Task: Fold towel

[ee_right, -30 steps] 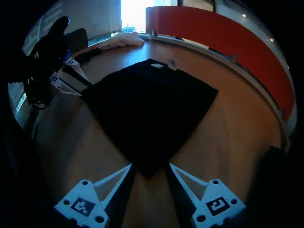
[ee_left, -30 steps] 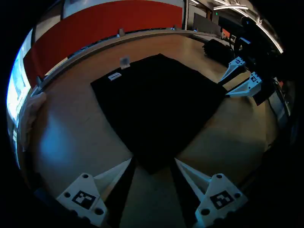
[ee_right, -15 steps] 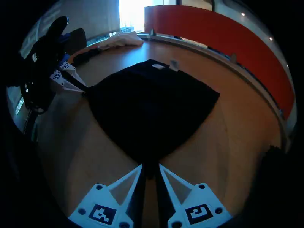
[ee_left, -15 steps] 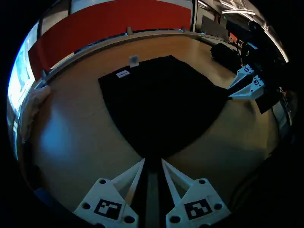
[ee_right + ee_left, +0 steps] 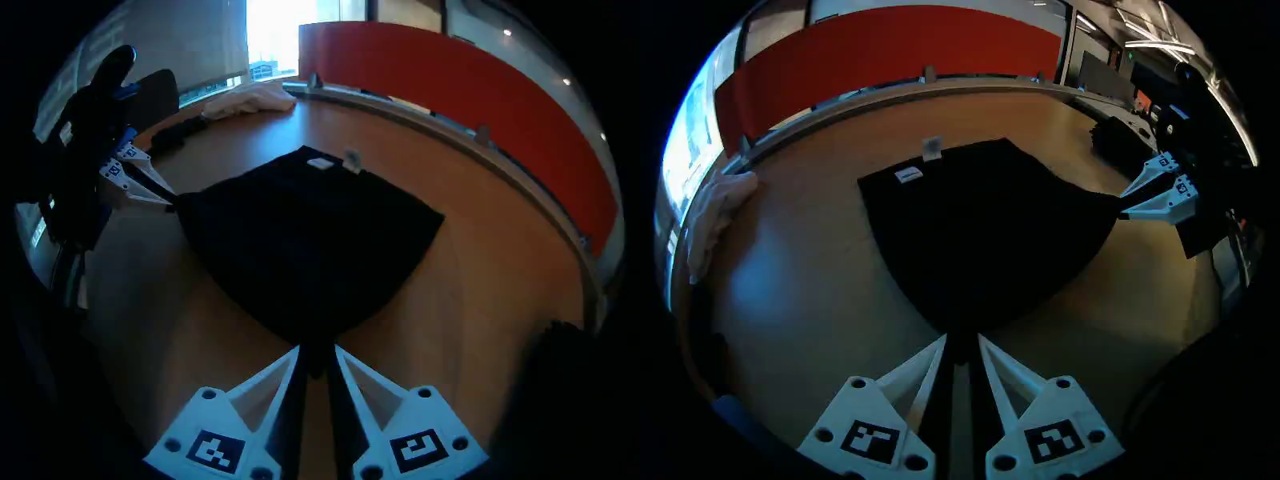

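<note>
A black towel point(image 5: 984, 224) lies spread on the wooden table point(image 5: 800, 272), with a white label near its far edge. My left gripper point(image 5: 962, 346) is shut on the towel's near corner in the left gripper view. Farther off at the right edge, the right gripper point(image 5: 1122, 206) pinches another corner. In the right gripper view the same towel point(image 5: 308, 240) stretches away from my right gripper point(image 5: 318, 356), which is shut on its near corner. The left gripper point(image 5: 172, 200) holds the towel's left corner there, and both held corners are lifted slightly.
A pale cloth point(image 5: 712, 212) lies at the table's far left edge, and shows again as a cloth point(image 5: 248, 98) near the window. A red panel point(image 5: 880, 44) runs behind the table's curved rim. Dark objects point(image 5: 1120, 140) sit at the far right.
Both grippers went from open around the towel corners to shut on them. The corners have since risen a little and the towel edges are drawn taut.
</note>
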